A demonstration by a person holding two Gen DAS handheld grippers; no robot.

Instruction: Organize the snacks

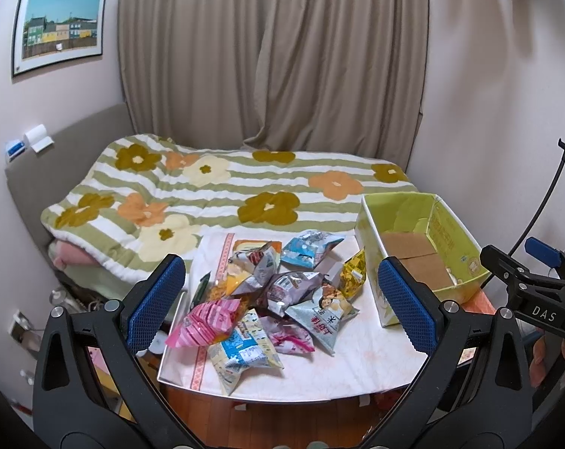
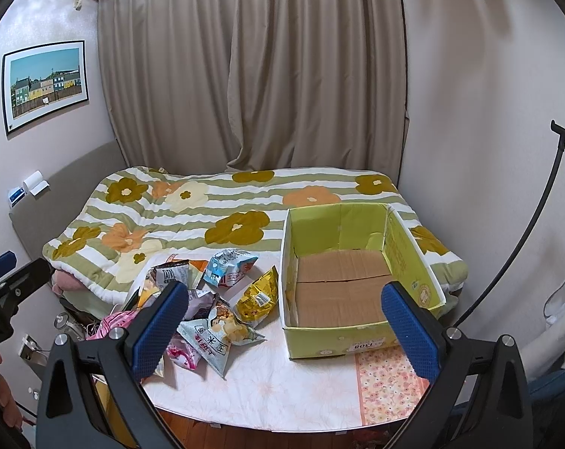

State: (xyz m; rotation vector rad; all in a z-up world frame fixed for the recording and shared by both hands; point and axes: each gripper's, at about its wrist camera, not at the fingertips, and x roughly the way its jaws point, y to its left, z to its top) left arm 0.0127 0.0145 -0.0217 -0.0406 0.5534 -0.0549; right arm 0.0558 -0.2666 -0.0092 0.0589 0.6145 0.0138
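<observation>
Snacks [image 1: 267, 299] sit heaped on the left half of the table [image 2: 282, 393], and nothing is in my grasp yet. My left gripper [image 1: 282, 307] has its jaws spread wide and empty, hanging above the near side of the pile; my right gripper [image 2: 286, 325] is likewise released and empty, framing the near wall of the green box [image 2: 357, 340].

Working outward from the left jaws: the pink striped packet [image 1: 207, 321] lies closest to my left pad, with a blue-and-white packet [image 1: 245, 351] just beside it and partly under it. I judge the pink one the clean first pick, since it rides on top and its crimped end sticks out free. I want to come down with the pads either side of that end and pinch the seal rather than the puffed belly, so the bag doesn't squirt away or crush.

Further out, the gold packet [image 2: 258, 295] lies just beside the box wall, an easy one for the right side. The box itself is open-topped and looks bare inside, cardboard floor showing, standing at the right of the table against the flowered quilt [image 2: 207, 209]. My plan, as a guess: lift high enough to clear the rim, let go low inside, and start at the far corner so later packets stack tidily.
</observation>
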